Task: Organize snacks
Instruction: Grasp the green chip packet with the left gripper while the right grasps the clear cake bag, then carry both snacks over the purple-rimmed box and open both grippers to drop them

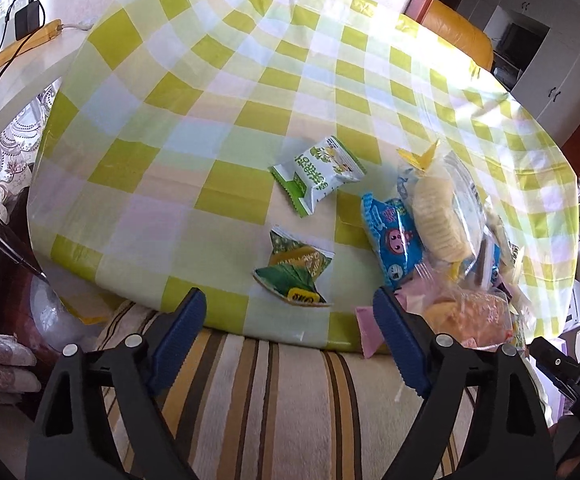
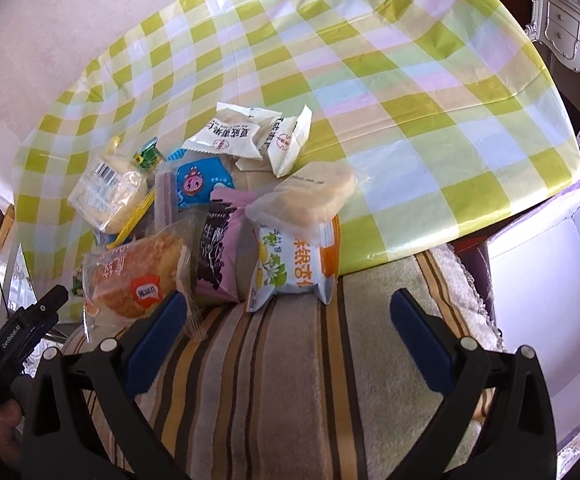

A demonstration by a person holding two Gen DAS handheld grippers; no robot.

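Snack packets lie heaped at the near edge of a checked table, both claws hanging empty above them.

The pile of snacks [image 2: 217, 216] sits on the green-and-white checked tablecloth [image 2: 390, 80], with a bread roll in clear wrap [image 2: 137, 276], a pink packet [image 2: 221, 248] and an orange-and-white packet [image 2: 290, 268] overhanging the table edge onto the striped cloth [image 2: 281, 380] below. Two white sachets [image 2: 229, 132] lie at the far side of the pile. Apart from the heap, a green-and-white packet [image 1: 318, 174] and a dark green packet [image 1: 292, 268] lie alone on the cloth, near the blue packet [image 1: 390, 236]. The left gripper [image 1: 290, 344] stands wide with nothing between its blue pads, just short of the dark green packet. The right gripper [image 2: 285, 332] is also spread wide and empty, beside a white open box [image 2: 550, 280].
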